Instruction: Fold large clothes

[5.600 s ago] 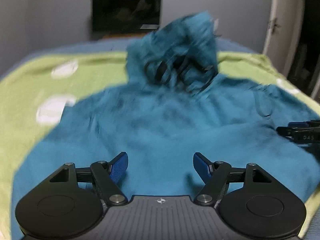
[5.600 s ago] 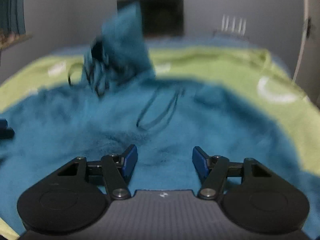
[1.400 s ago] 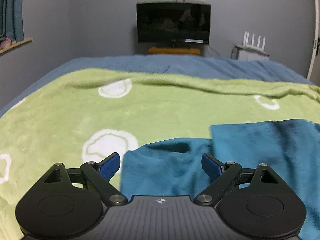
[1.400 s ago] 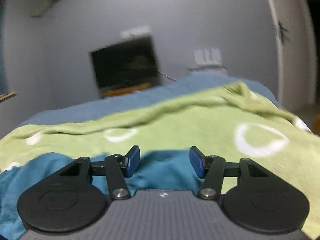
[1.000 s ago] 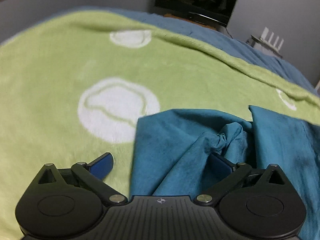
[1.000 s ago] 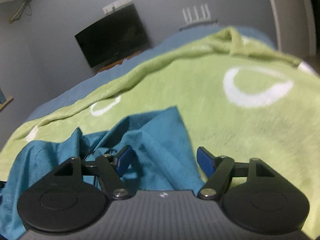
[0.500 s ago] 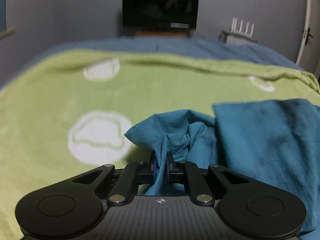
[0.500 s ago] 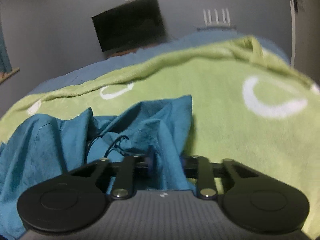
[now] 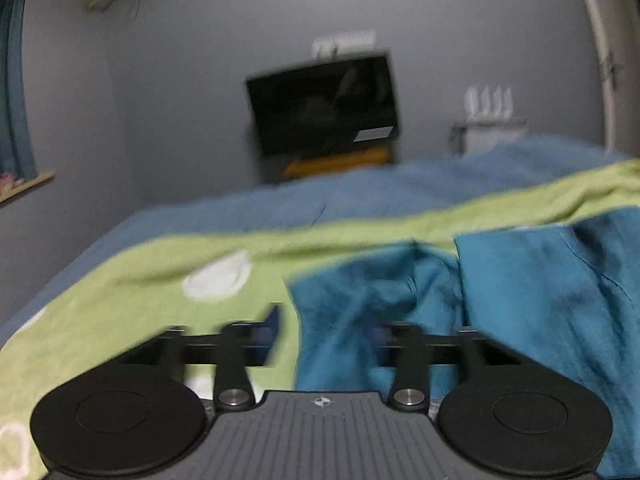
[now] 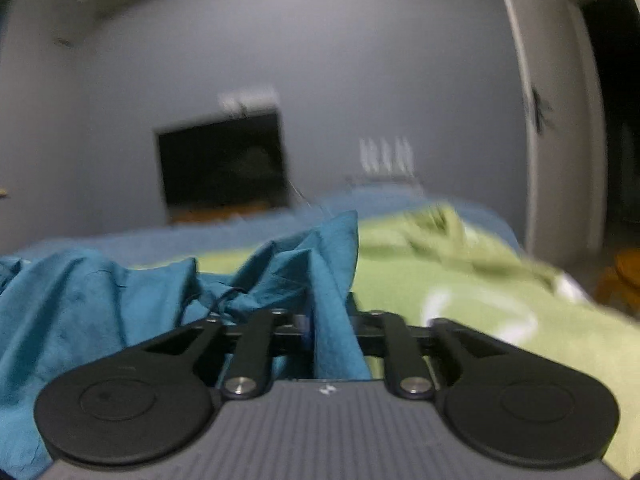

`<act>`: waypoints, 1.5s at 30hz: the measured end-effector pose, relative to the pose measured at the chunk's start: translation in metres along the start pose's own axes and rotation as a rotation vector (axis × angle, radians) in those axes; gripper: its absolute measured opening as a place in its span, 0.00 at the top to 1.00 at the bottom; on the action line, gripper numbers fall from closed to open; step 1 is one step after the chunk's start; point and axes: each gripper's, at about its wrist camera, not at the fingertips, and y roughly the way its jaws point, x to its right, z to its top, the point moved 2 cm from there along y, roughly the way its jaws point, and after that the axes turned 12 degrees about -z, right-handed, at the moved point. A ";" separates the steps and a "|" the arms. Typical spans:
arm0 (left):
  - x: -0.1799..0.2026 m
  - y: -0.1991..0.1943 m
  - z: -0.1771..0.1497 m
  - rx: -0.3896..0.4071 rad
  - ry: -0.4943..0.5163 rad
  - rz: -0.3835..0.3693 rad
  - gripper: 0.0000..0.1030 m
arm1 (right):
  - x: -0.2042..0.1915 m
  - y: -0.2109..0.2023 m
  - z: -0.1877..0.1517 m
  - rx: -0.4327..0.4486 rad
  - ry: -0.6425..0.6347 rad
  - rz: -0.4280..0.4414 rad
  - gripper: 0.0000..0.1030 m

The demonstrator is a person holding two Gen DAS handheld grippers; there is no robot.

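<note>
A teal hoodie [image 9: 540, 300] lies on a green blanket [image 9: 140, 280] on the bed. In the left wrist view my left gripper [image 9: 326, 336] has its jaws part open around a bunched fold of the hoodie; the frame is blurred. In the right wrist view my right gripper [image 10: 330, 330] is shut on a raised fold of the hoodie [image 10: 328, 264], which stands up between the fingers. The rest of the hoodie [image 10: 80, 308] spreads to the left.
The green blanket [image 10: 500, 312] with white ring patterns covers a blue bedspread [image 9: 360, 196]. A dark TV [image 9: 324, 104] on an orange stand is at the far wall. A white router [image 9: 490, 102] is to its right. A door [image 10: 560, 140] stands at the right.
Both grippers closed on hoodie folds half a second ago. Now both have lifted and tilted up. The left jaws have spread apart around the cloth. The right stays clamped.
</note>
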 end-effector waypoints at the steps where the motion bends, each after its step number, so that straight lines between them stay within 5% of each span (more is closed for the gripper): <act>1: -0.001 0.004 -0.004 -0.030 -0.026 -0.015 0.31 | 0.002 0.002 -0.002 -0.018 0.004 0.001 0.55; 5: 0.001 -0.011 -0.016 -0.024 -0.137 -0.077 0.23 | -0.004 -0.005 0.003 0.001 -0.012 0.033 0.50; 8: 0.017 -0.028 -0.025 -0.016 -0.218 -0.212 0.20 | -0.030 -0.019 0.003 0.005 -0.046 0.195 0.49; 12: 0.071 -0.038 -0.040 -0.075 -0.153 -0.314 0.20 | -0.082 -0.040 -0.010 -0.030 -0.201 0.455 0.49; 15: 0.110 -0.039 -0.064 -0.166 -0.090 -0.346 0.20 | -0.110 -0.043 -0.032 -0.125 -0.328 0.517 0.49; 17: 0.131 -0.039 -0.082 -0.230 -0.041 -0.349 0.21 | -0.113 -0.038 -0.050 -0.202 -0.390 0.506 0.50; 19: 0.140 -0.044 -0.094 -0.237 -0.001 -0.325 0.21 | -0.105 -0.041 -0.059 -0.187 -0.421 0.478 0.50; 27: 0.128 -0.063 -0.097 -0.263 -0.056 -0.269 0.21 | -0.064 -0.061 -0.057 -0.209 -0.301 0.285 0.44; 30: 0.136 -0.083 -0.104 -0.258 -0.023 -0.249 0.19 | -0.059 -0.092 -0.050 -0.170 -0.216 0.351 0.43; 35: 0.143 -0.100 -0.110 -0.252 0.018 -0.235 0.19 | -0.083 -0.130 -0.061 -0.163 -0.358 0.398 0.43; 41: 0.144 -0.113 -0.116 -0.237 0.017 -0.238 0.18 | -0.062 -0.137 -0.053 -0.119 -0.329 0.049 0.41; 45: 0.140 -0.114 -0.117 -0.226 0.008 -0.247 0.18 | -0.051 -0.130 -0.046 -0.172 -0.144 0.213 0.37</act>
